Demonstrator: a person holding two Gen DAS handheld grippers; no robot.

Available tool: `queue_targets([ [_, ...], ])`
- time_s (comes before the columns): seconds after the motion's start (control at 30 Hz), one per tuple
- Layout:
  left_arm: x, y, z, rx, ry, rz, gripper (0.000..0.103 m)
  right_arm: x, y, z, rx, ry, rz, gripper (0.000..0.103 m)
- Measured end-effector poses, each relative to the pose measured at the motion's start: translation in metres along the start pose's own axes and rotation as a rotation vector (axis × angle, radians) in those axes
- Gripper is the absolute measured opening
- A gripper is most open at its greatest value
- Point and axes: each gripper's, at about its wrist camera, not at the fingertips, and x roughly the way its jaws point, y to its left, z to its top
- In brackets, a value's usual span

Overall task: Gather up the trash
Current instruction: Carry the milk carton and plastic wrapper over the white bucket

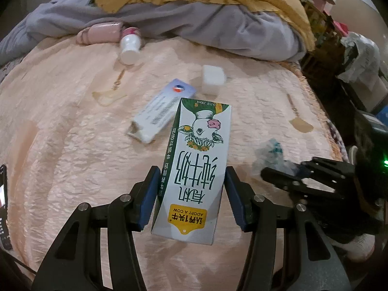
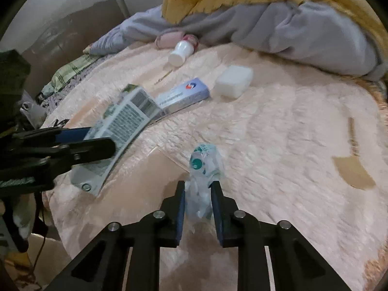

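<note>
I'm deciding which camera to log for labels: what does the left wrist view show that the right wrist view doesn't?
Only the left wrist view shows the milk carton front with its cow picture, gripped by the left gripper.

Only the right wrist view shows the carton's printed back and the plastic wrapper pinched in the right gripper.

Both show the white bottle, white block, flat blue-white box and pink blanket.

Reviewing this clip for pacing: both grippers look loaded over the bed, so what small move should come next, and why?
Probably lift both away toward wherever the trash goes; no bin shows here. The left gripper grips the milk carton, the right gripper grips the crumpled plastic wrapper. With both full, the toothpaste box, white bottle and white block must wait.
</note>
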Motion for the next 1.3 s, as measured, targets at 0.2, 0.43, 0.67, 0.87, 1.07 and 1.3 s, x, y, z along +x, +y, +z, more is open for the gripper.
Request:
queue_targets([
  [0.2, -0.006, -0.048, 0.003, 0.064, -0.020, -0.042, 0.052, -0.062, -0.021, -0.022, 0.059, -0.086, -0.033, 0.020],
  [0.43, -0.008, -0.115, 0.004, 0.161, -0.033, -0.086, 0.052, -0.123, -0.058, -0.056, 0.145, -0.156, -0.111, 0.020],
  [0.67, -0.007, -0.182, -0.003, 0.272, -0.033, -0.130, 0.052, -0.173, -0.099, -0.096, 0.248, -0.195, -0.194, 0.020],
  [0.87, -0.006, -0.231, -0.012, 0.350, -0.028, -0.160, 0.052, -0.204, -0.125, -0.124, 0.311, -0.214, -0.250, 0.020],
  [1.07, -0.001, -0.275, -0.022, 0.409, -0.016, -0.197, 0.052, -0.232, -0.150, -0.152, 0.368, -0.235, -0.312, 0.020],
  [1.3, 0.007, -0.323, -0.029, 0.465, 0.003, -0.242, 0.052, -0.257, -0.184, -0.184, 0.453, -0.248, -0.362, 0.020],
])
